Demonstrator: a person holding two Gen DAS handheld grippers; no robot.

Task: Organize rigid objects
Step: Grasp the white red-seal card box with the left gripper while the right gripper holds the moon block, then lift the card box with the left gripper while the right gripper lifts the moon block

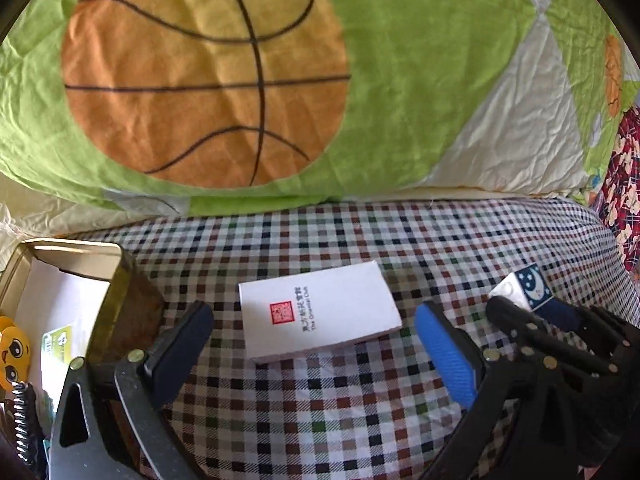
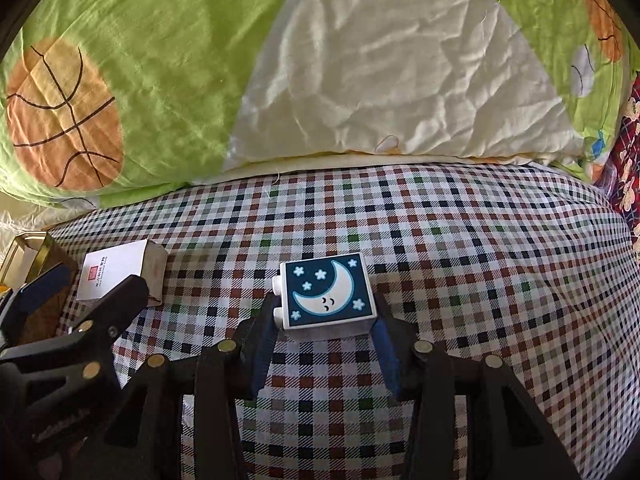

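Observation:
A flat white box [image 1: 320, 312] with a red seal lies on the checked sheet [image 1: 360, 400]. My left gripper [image 1: 314, 314] stands open around it, one finger on each side, both pads apart from it. A white toy block [image 2: 328, 292] with a dark blue moon-and-stars face sits between the fingers of my right gripper [image 2: 326, 314], which is shut on its sides. The left wrist view shows that block [image 1: 528, 286] and the right gripper [image 1: 528, 308] at the far right. In the right wrist view the white box [image 2: 116, 272] and left gripper [image 2: 80, 292] are at the left.
An open gold tin [image 1: 108, 280] stands left of the white box, holding white paper and a green-labelled item; a yellow cartoon face [image 1: 12, 352] shows beside it. A green quilt with basketball print [image 1: 200, 80] bounds the far side. Red floral cloth [image 1: 624, 208] lies at the right.

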